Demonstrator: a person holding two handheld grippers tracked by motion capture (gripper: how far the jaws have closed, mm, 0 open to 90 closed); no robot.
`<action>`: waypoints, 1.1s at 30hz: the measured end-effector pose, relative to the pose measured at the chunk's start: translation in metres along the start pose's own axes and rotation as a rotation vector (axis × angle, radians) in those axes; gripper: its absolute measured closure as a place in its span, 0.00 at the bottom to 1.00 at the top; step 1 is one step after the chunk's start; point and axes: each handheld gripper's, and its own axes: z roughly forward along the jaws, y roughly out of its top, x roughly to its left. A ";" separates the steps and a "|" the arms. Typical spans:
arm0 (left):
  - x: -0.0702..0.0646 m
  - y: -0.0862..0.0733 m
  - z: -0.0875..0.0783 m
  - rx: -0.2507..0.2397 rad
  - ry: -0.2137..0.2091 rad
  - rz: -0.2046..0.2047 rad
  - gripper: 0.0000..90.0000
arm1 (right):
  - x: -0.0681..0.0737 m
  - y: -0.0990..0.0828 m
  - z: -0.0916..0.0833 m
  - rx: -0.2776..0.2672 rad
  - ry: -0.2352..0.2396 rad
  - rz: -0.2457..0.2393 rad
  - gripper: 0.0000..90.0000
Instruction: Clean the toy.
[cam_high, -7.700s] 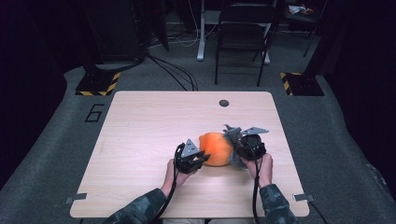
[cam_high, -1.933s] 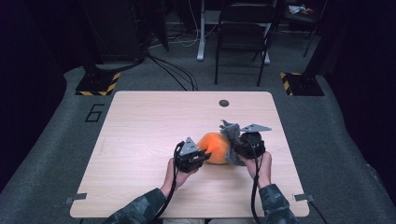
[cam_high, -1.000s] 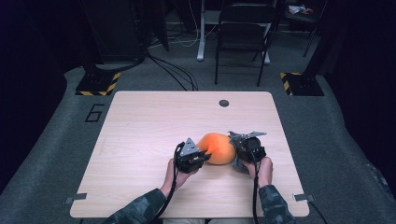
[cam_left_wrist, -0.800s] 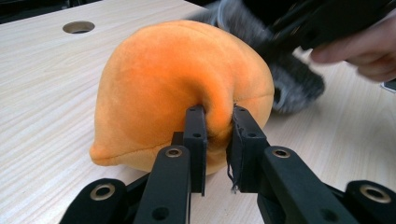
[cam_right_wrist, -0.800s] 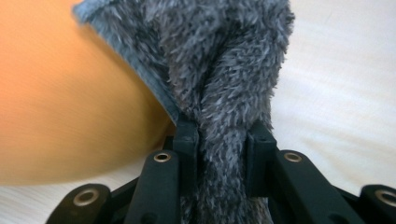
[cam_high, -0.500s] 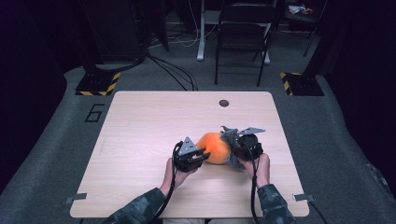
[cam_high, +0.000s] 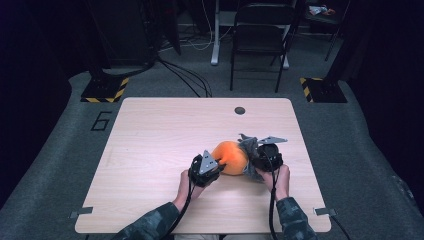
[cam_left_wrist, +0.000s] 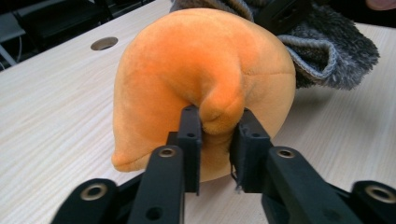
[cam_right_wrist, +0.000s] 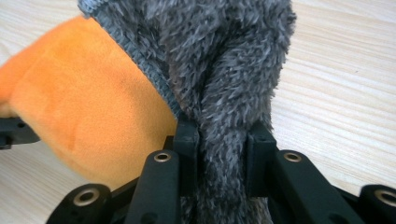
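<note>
One orange plush toy (cam_high: 229, 157) lies on the wooden table (cam_high: 150, 150), toward the near right part of the top, between the two hand-held grippers. Its surface is plain velvety orange, and no tag, label or lettering can be read on it. One grey fuzzy fabric piece (cam_high: 248, 150) with a knitted edge lies against the toy's right side, overlapping it; in the right gripper view the grey pile (cam_right_wrist: 224, 70) covers part of the orange plush (cam_right_wrist: 84, 102). The left gripper (cam_high: 205, 167) is clamped on a small rounded nub of the orange toy (cam_left_wrist: 205, 70): in the left gripper view its two black jaws pinch that nub from both sides, and they have just been closing a little on it. The right gripper (cam_high: 260, 156) is clenched on a bunched fold of the grey fabric, which fills the gap between its jaws in its own view. A hand (cam_high: 187, 182) in a camouflage sleeve holds the left gripper, and a second hand (cam_high: 279, 179) holds the right one; a cable trails from each. One round dark hole (cam_high: 240, 110) sits in the table near its far edge. On the grey floor left of the table a single figure "6" (cam_high: 101, 120) is marked. Beyond the table stand one dark chair (cam_high: 260, 37) and three black bases edged with yellow and black hazard stripes (cam_high: 105, 90).
</note>
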 end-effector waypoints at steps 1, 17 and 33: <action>0.001 0.001 -0.001 -0.004 -0.002 -0.019 0.86 | 0.000 0.001 -0.002 -0.003 -0.001 -0.001 0.79; 0.002 0.015 -0.014 -0.026 -0.086 -0.206 0.86 | 0.057 0.022 -0.029 -0.064 0.061 -0.110 0.79; 0.007 0.009 -0.008 -0.017 -0.103 -0.209 0.86 | 0.026 0.006 -0.007 0.024 -0.026 -0.068 0.80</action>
